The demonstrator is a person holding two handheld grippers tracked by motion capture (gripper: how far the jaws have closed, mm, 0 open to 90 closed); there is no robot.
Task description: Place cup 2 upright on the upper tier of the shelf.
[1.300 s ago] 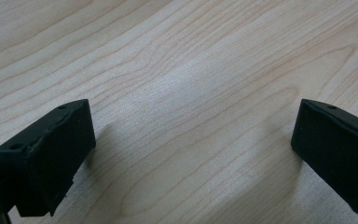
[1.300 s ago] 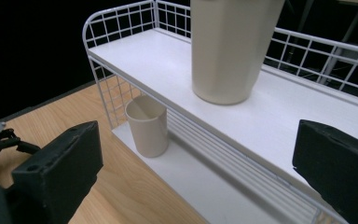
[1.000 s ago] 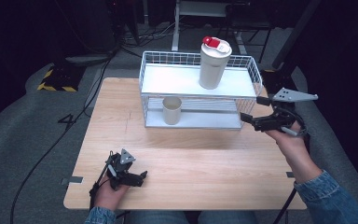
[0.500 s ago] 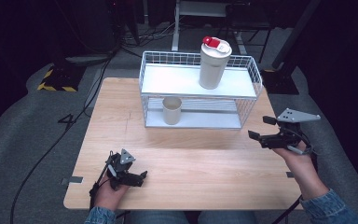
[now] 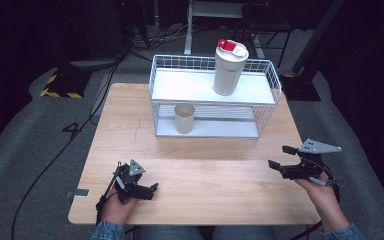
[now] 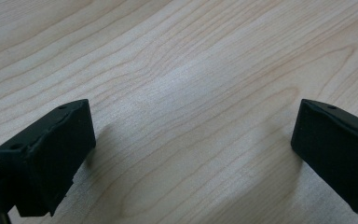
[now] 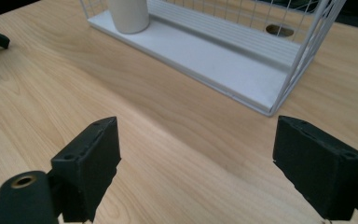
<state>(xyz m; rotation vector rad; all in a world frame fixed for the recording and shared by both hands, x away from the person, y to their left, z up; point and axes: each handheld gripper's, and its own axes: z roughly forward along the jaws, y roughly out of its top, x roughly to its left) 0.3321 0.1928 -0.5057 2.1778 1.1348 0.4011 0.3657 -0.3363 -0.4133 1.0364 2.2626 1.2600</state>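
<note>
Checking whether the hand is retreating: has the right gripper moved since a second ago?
Yes. The right gripper has drawn back from the right end of the wire rack toward the near edge of the table.

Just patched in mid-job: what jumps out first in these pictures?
The white wire rack at the far side of the table stands out. A tall cream tumbler with a red-and-white lid stands on its upper shelf, and a small cream cup on the lower. Nearer, the left claw and right claw are both empty.
</note>
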